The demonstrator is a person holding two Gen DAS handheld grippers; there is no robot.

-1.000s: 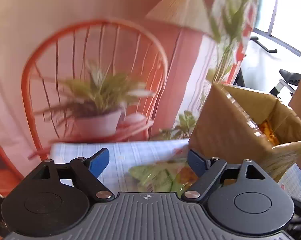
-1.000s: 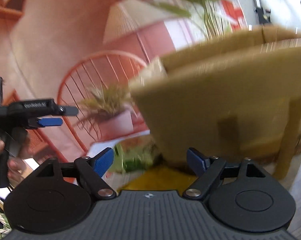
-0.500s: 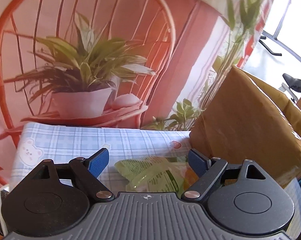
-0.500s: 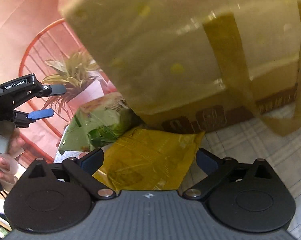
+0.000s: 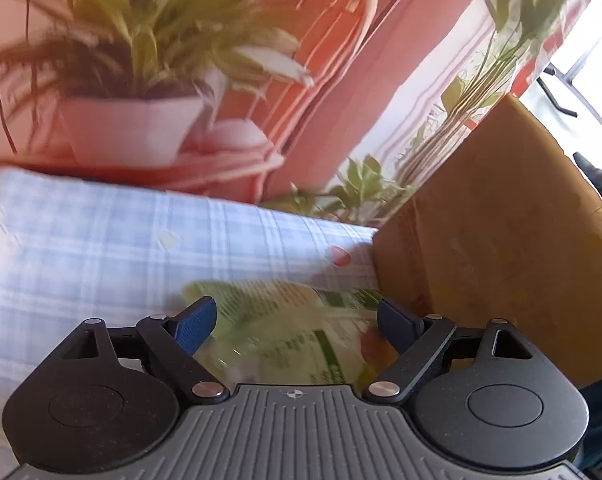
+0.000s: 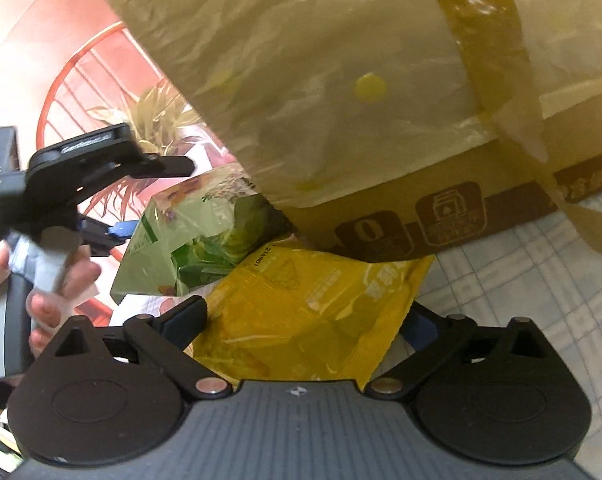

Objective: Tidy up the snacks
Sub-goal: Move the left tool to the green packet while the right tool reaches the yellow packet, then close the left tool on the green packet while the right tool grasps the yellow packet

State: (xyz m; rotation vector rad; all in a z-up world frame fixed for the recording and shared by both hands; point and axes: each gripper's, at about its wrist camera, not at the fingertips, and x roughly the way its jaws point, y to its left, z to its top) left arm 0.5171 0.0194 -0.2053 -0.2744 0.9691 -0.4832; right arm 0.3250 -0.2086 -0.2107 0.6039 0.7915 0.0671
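Fingers on your left gripper (image 5: 295, 326) are spread wide, the green snack bag (image 5: 285, 336) lying between them on the checked worktop (image 5: 101, 248), blurred. Your right gripper (image 6: 309, 322) is likewise spread, straddling the yellow snack bag (image 6: 313, 308), whose far end tucks under the cardboard box (image 6: 381, 92). Green bag leans against the box's left side, just beside the yellow one. Box stands at the right of the left view, touching the green bag

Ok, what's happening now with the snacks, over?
Both grippers open. Left gripper around green bag, right gripper around yellow bag. Box sits on yellow bag's far end.
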